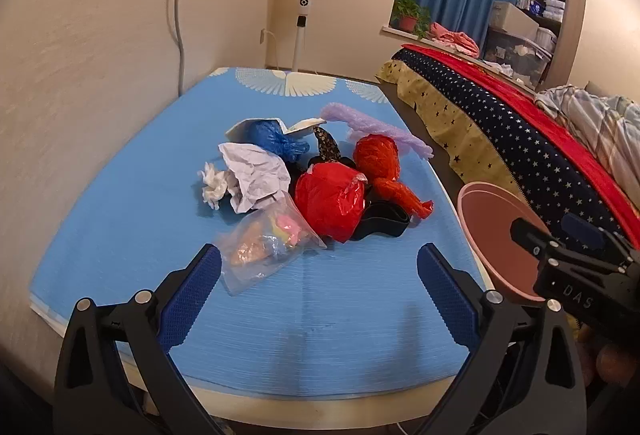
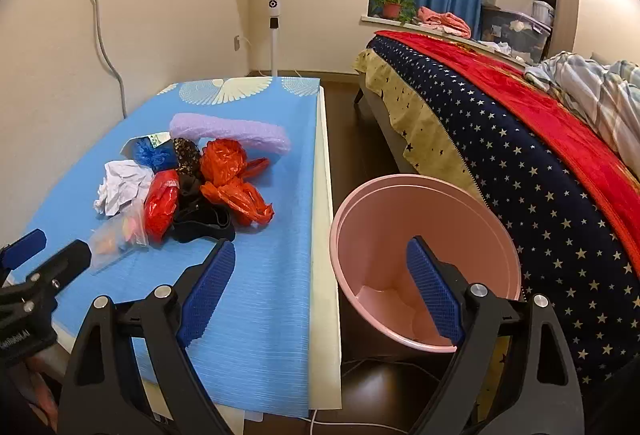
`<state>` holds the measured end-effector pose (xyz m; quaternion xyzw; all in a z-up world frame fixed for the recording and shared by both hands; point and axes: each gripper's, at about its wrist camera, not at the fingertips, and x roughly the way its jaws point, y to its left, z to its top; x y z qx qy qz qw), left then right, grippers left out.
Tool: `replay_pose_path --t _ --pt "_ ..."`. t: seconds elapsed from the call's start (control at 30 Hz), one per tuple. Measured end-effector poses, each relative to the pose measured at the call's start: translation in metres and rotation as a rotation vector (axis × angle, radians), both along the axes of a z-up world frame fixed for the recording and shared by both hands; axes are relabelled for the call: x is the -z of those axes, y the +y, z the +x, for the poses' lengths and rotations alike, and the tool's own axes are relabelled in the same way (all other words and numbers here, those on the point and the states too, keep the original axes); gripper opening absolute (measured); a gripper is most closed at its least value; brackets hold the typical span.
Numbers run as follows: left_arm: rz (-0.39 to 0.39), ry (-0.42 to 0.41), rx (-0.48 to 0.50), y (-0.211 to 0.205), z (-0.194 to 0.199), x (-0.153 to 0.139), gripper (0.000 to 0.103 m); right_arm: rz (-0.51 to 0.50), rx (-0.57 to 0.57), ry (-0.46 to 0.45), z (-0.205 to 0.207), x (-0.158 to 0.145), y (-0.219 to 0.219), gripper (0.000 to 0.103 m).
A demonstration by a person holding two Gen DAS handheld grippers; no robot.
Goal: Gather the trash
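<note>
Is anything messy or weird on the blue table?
Yes: a heap of trash, crumpled paper, red bags and a clear bag, lies on the blue mat, while the pink bin beside the table holds none that shows.

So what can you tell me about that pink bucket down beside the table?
The pink bucket is a round, smooth container that looks like plastic, wider at the rim than at the base. It stands on the dark floor in the gap between the table and the bed, mouth open upward with no lid. Inside it looks empty; none of the trash is in it. Nothing grips it: the right gripper only hangs open in front of it.
</note>
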<state>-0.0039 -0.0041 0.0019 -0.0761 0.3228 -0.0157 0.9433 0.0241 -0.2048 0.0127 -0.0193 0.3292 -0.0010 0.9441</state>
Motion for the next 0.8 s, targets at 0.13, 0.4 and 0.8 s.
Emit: replay_pose_path --t 0.13,0.4,0.8 --pt "0.002 -0.008 -0.003 -0.0001 -0.0006 -0.0009 0.095 0.004 0.003 -0.001 -0.0002 -0.0011 -0.0021 0.086" --pt "0.009 -0.011 -0.01 0.0018 0.0004 -0.0015 0.095 0.009 0.001 0.0 0.0002 -0.0005 -0.0036 0.086" --pt "0.012 -0.012 -0.01 0.0021 0.0004 -0.0008 0.095 0.01 0.003 0.0 0.0002 -0.0005 -0.0036 0.086"
